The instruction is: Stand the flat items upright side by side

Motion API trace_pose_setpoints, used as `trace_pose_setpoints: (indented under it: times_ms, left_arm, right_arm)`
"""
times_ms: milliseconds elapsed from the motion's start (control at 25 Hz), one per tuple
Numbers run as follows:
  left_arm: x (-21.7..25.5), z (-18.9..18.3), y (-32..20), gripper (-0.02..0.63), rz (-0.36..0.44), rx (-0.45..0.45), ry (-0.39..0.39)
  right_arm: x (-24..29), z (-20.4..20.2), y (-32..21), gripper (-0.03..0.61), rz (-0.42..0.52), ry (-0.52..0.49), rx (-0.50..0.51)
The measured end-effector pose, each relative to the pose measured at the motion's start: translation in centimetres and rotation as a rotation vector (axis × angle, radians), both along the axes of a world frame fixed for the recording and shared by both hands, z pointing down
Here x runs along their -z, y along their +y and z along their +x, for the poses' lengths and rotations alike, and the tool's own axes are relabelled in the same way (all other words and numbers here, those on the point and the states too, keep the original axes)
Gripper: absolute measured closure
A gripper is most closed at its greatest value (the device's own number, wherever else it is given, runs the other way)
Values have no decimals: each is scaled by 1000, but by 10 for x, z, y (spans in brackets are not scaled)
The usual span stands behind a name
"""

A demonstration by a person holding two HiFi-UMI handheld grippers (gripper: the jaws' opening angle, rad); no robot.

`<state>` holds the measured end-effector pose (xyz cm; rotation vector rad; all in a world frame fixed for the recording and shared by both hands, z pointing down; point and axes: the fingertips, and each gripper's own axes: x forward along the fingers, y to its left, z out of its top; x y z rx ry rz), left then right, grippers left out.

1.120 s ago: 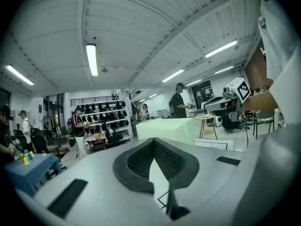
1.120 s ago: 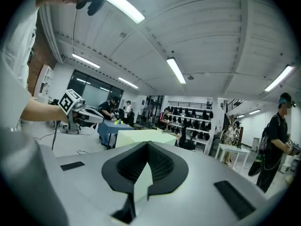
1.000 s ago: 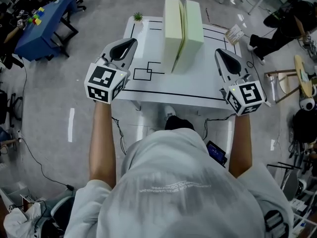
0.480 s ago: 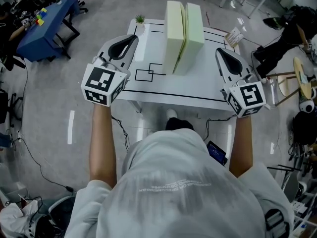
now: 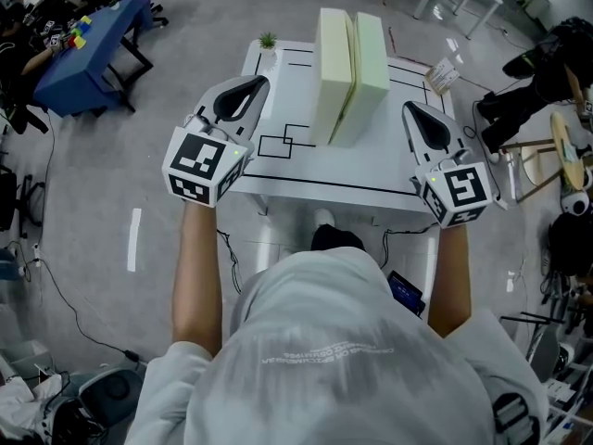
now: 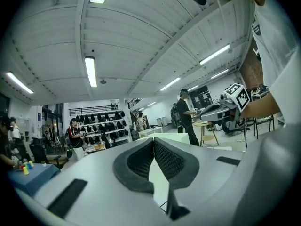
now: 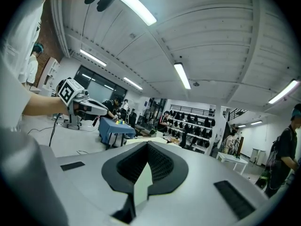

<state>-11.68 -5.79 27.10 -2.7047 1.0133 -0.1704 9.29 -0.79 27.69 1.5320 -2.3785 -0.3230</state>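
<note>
The person (image 5: 352, 360), in a white shirt, fills the lower part of the head view, with both bare forearms stretched forward to the near edge of the desk (image 5: 389, 151). The desk is white and marked with thin black lines.

Two pale green foam pieces stand upright on the far half of the desk, about midway between its left and right edges. The left slab (image 5: 332, 63) and the right slab (image 5: 372, 58) stand side by side with their broad faces against each other and their far ends close to the far edge. Neither gripper touches them.

A blue table (image 5: 88, 49) stands on the floor well off the desk's left edge, with small coloured blocks on top.

The left gripper (image 5: 258, 85) is held above the left edge of the desk, near the near-left corner, and points toward the far side. Its own view shows the two black ribbed pads pressed together with nothing between them. The right gripper (image 5: 413, 111) is held above the near-right corner, well apart from the right slab. Its pads also meet at the tip and pinch nothing. Each gripper's marker cube sits at the wrist end, out past the near edge.

A small potted plant (image 5: 268, 41) stands at the far-left corner of the desk
</note>
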Motion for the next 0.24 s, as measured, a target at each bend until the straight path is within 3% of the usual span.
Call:
trace_pose_setpoints:
  times_ms: [240]
  left_arm:
    - [-14,5,-5,592,-34,-11,-9]
  right_arm:
    - [-12,2,-8,551,-35,-1,-28]
